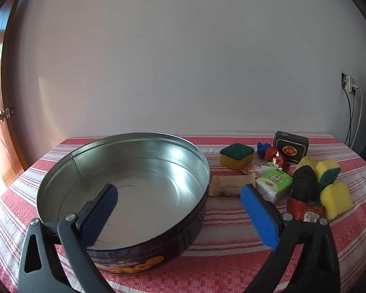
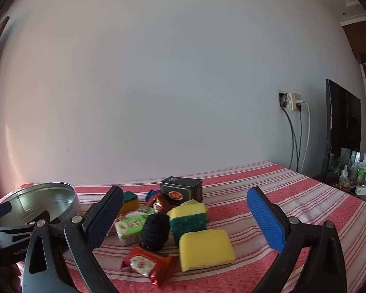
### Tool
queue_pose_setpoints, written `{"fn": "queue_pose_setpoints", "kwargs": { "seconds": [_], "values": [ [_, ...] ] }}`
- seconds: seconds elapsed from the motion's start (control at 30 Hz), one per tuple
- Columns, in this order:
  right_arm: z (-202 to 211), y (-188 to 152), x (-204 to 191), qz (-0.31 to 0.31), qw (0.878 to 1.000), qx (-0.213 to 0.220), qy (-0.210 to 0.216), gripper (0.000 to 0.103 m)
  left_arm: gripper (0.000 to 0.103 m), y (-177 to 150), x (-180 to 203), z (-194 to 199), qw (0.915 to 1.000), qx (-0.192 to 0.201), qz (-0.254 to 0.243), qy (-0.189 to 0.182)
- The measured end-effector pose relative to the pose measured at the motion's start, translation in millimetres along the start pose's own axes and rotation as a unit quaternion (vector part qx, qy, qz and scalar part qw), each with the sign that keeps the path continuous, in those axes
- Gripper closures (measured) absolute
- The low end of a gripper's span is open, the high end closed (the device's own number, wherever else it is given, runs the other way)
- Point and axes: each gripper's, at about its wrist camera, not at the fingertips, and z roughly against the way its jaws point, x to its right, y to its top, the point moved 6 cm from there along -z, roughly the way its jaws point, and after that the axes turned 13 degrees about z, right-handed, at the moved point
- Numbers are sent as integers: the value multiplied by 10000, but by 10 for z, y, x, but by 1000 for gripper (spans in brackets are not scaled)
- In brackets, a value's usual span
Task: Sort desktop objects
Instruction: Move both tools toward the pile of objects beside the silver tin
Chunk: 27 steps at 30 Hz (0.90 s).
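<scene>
We see our left gripper (image 1: 179, 196) and right gripper (image 2: 185, 201) built alike: black plastic arms with triangular cut-outs, silver screws at the pivots, one dark ribbed pad at nine o'clock, one bright blue ribbed pad at three o'clock.

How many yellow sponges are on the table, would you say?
3: one alone near the round tin, one tilted against the black yarn, one lying nearest. Others may be hidden.

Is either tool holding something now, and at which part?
Nothing is held. The left tool hangs open over the tin; the right tool is open too.
</scene>
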Motion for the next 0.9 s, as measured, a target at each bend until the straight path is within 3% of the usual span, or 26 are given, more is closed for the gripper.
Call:
{"fn": "queue_pose_setpoints", "kwargs": {
  "seconds": [0.17, 0.33, 0.6, 0.7, 0.77, 0.9],
  "values": [
    [-39, -93, 437, -106, 9992, -181, -328, 0, 1, -144, 254, 56, 9981, -348, -152, -476],
    [-140, -174, 653, -438, 9979, -402, -252, 0, 1, -343, 682, 15, 9903, -906, -488, -936],
    [-269, -320, 793, -512, 9944, -911, -140, 0, 1, -540, 1194, -134, 9791, -1470, -932, -1053],
    [-293, -383, 878, -469, 9930, -1070, -191, 0, 2, -618, 1270, -267, 9729, -1844, -916, -1049],
    [-297, -416, 940, -528, 9917, -1156, -202, 0, 10, -651, 1287, -333, 9699, -2031, -826, -1063],
    [-319, -488, 1025, -767, 9880, -1337, -66, 0, 10, -716, 1337, -385, 9657, -2239, -753, -1076]
  ]
}}
